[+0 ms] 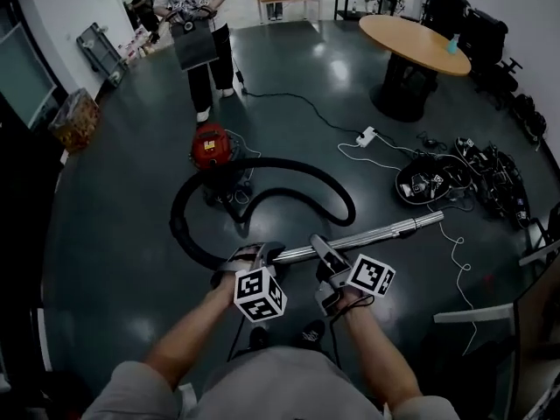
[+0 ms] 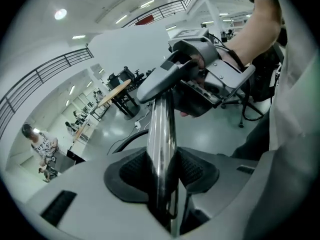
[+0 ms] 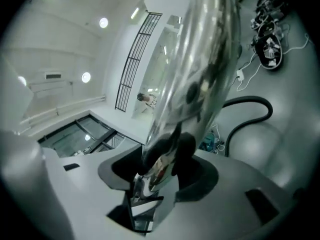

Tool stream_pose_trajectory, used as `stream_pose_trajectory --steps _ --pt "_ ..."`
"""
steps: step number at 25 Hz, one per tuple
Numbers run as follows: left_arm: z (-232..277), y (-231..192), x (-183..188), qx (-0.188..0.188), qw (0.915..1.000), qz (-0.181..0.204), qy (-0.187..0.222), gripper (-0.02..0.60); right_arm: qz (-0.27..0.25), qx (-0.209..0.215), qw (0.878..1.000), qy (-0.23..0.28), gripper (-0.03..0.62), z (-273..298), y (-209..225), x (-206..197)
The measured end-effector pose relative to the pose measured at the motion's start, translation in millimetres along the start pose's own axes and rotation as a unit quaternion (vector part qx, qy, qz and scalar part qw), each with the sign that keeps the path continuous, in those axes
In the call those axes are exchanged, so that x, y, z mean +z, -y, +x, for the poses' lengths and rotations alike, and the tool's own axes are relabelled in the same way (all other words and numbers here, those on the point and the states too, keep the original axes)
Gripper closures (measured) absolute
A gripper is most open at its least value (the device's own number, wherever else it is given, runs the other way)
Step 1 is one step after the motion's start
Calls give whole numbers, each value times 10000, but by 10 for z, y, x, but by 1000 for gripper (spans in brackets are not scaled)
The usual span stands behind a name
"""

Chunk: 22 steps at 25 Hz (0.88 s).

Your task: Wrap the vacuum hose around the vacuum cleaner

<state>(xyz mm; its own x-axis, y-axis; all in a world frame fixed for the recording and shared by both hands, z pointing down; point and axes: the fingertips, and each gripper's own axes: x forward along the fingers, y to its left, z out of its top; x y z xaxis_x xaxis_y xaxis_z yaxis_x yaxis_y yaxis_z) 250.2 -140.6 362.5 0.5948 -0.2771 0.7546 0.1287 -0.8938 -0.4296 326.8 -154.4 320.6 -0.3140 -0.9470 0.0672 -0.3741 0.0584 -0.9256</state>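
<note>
Pads of the left gripper [image 1: 250, 255] are clamped on the chrome tube [image 1: 385, 231] near its hose end. The right gripper [image 1: 320, 254] grips the same tube just beside it, further along. The tube's free end points off to the right, above the floor [image 1: 105, 234]. The black hose [image 1: 297, 162] lies in loose loops on the floor and runs back to the red vacuum [image 1: 211, 147], which stands mid-floor, not yet wrapped. A person [image 1: 199, 33] stands beyond it.

Dark floor [image 1: 114, 234]: red vacuum cleaner [image 1: 210, 147], looped black hose [image 1: 297, 164], white power strip [image 1: 366, 136], round table [image 1: 411, 46], cable heap [image 1: 429, 180].
</note>
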Motion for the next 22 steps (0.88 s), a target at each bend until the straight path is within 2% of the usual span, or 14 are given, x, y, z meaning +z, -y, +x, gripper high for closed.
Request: stream_pose_trajectory --steps 4,9,13,16,19,22 --pt "-126 -149 -199 306 9990 -218 -226 413 46 376 9991 -189 409 266 -166 -88" --pt "-325 -210 -531 538 9943 -836 -379 413 -184 695 9958 -563 428 589 -431 -345" --pt "-435 -211 -798 675 9876 -1348 -436 413 -454 953 9895 -983 439 818 -624 -594" --pt "-560 -215 -1027 805 9832 -1564 -493 413 -589 1103 9839 -1279 444 974 -736 -829" --pt "-714 -224 -1200 1006 9771 -1803 -514 413 -579 1320 9804 -1342 445 1103 -872 -1006" --pt "-852 -233 -1306 1205 9676 -2176 -433 413 -512 1569 9780 -1279 445 1227 -1016 -1111"
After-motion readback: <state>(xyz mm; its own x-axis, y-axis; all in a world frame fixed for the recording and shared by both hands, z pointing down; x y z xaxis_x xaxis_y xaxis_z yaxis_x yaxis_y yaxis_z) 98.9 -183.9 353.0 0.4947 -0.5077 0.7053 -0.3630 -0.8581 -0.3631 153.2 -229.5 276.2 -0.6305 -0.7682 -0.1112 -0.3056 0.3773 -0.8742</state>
